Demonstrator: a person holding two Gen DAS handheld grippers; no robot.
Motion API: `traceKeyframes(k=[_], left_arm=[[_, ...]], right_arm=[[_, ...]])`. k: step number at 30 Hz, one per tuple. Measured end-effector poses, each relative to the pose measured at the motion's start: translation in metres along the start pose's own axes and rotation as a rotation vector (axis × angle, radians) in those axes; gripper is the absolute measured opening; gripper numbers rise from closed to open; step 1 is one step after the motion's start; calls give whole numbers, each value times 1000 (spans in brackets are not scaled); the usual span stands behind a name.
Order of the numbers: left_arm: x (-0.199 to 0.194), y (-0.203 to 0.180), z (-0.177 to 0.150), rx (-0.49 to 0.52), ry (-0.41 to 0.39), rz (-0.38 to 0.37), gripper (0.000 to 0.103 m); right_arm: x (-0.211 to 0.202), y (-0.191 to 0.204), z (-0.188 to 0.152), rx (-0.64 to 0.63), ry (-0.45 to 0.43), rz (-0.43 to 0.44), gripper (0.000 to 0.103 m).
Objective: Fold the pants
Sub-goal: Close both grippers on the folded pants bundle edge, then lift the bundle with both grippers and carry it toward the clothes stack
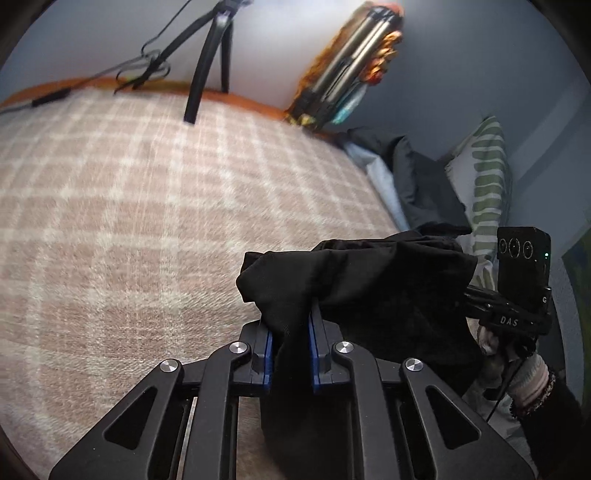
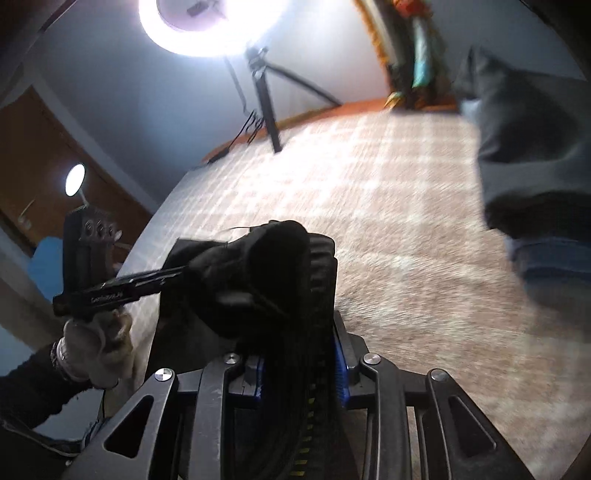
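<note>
Pants [image 1: 369, 280] black, bunched, held in air above plaid blanket [image 1: 147, 206], near its near edge. Left gripper [image 1: 291, 328] clamped tight on fabric bunch; right gripper [image 2: 299, 343] likewise pinching waistband, cloth hanging between. No fold visible yet. Judged early: pants yet to be spread flat on blanket, then folded.

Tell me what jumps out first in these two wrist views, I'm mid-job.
First the black pants, bunched and lifted above the plaid blanket, pinched in both the left gripper and the right gripper. Next the glaring ring light on its tripod at the bed's far edge, top of the right wrist view. A dark pillow sits at the right.
</note>
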State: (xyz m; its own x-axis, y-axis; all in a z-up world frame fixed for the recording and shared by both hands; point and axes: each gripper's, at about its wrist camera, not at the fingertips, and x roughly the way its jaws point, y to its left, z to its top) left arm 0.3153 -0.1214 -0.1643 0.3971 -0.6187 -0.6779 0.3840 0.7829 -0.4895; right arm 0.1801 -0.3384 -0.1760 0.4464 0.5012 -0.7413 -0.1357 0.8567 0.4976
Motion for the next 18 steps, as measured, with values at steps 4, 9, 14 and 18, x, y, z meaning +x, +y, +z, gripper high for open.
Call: traceKeyframes(k=[4, 9, 14, 18], left_arm=[[-16, -22, 4, 79, -45, 10, 12], [-36, -44, 7, 137, -89, 10, 12], [-56, -64, 16, 180, -123, -6, 12], [-69, -90, 35, 243, -156, -13, 12]], right_arm=[[-27, 8, -3, -7, -59, -12, 28], [-49, 25, -6, -21, -106, -39, 28], [-80, 34, -5, -14, -178, -31, 28], [-108, 38, 0, -6, -246, -38, 28]])
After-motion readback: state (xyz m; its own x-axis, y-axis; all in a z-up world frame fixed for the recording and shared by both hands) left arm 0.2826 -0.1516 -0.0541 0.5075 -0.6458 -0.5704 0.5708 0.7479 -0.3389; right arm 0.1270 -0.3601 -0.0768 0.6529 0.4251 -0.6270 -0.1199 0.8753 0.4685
